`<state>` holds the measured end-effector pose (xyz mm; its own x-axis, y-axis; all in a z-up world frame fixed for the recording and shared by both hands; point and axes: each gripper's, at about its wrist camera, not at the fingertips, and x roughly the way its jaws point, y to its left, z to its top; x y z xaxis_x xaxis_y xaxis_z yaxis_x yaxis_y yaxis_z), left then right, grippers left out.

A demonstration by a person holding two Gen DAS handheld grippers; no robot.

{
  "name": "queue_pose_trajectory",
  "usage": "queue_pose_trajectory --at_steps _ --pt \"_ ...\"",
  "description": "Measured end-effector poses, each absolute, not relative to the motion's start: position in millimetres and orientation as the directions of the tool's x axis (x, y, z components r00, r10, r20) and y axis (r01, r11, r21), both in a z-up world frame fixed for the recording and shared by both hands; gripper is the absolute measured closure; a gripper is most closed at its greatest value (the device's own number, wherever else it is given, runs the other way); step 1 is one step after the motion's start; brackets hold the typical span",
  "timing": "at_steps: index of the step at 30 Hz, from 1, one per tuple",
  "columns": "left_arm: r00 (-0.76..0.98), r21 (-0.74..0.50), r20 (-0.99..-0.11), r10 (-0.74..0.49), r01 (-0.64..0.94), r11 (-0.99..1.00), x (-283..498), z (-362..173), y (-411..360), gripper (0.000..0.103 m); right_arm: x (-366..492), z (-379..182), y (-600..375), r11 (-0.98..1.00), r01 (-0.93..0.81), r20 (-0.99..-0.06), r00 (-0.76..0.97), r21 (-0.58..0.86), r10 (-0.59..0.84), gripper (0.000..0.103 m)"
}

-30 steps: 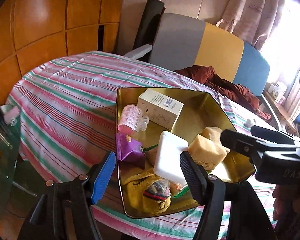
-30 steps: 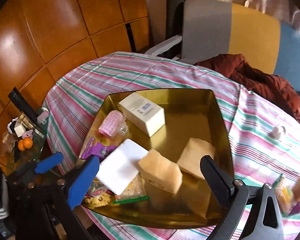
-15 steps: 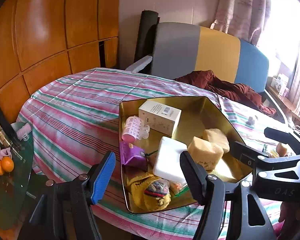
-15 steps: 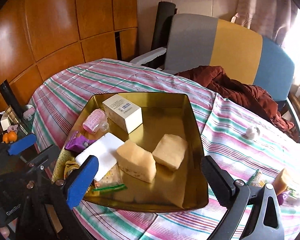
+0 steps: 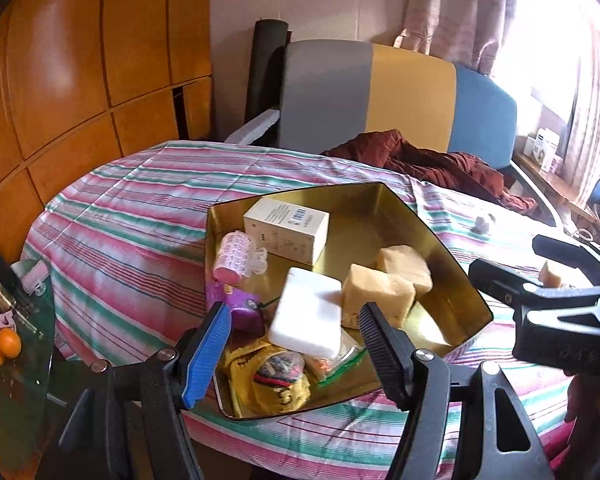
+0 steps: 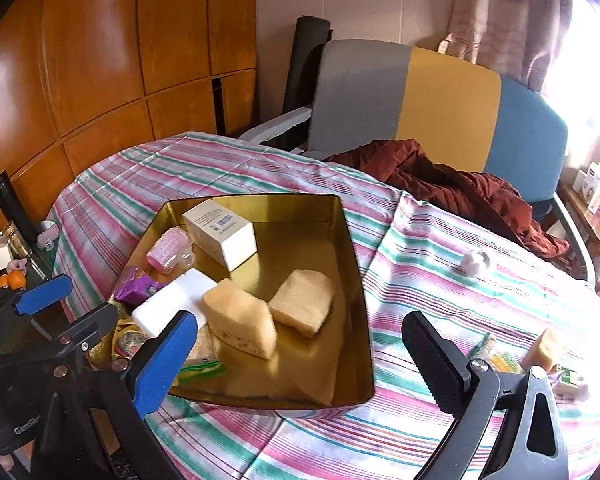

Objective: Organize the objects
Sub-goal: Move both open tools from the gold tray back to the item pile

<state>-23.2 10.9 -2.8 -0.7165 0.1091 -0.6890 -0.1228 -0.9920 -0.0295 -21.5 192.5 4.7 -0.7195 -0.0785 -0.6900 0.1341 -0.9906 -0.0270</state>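
Note:
A gold tin tray (image 5: 396, 208) (image 6: 352, 240) sits on the striped table. It holds a white carton (image 5: 286, 226) (image 6: 220, 232), a pink hair roller (image 5: 236, 254) (image 6: 168, 248), a purple packet (image 5: 242, 308) (image 6: 138, 286), a white block (image 5: 306, 320) (image 6: 168, 306), two tan sponges (image 5: 380, 294) (image 6: 240, 320) and a yellow knitted piece (image 5: 276, 392). My left gripper (image 5: 296, 348) is open and empty, above the tray's near end. My right gripper (image 6: 300, 356) is open and empty, above the tray's near right edge.
Loose items lie on the cloth at the right: a tan piece (image 6: 546, 346), a green-yellow packet (image 6: 496, 354), a small white ball (image 6: 474, 260). A dark red jacket (image 6: 460, 188) lies at the far edge by a tricolour chair (image 6: 440, 104). A glass side table (image 5: 8, 344) with oranges stands left.
Both grippers have pulled back and risen from the tray, so it looks smaller and more of the table shows. Both stay open and empty. The tray's contents have not moved.

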Motion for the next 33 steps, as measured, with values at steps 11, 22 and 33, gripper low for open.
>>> queue_pose_trajectory --at_steps 11,22,33 --pt "-0.679 -0.055 -0.712 0.179 -0.2 -0.978 -28 -6 29 0.034 -19 -13 247 -0.999 0.029 -0.727 -0.687 -0.025 -0.001 0.0" --pt "-0.629 -0.092 -0.708 0.32 -0.368 -0.925 -50 12 71 0.034 -12 -27 339 -0.991 -0.123 -0.76 -0.64 -0.044 0.113 0.0" --pt "-0.527 -0.117 -0.744 0.411 -0.503 -0.856 -87 21 155 0.034 -7 -13 475 -0.927 -0.371 -0.724 -0.625 -0.053 0.292 0.0"
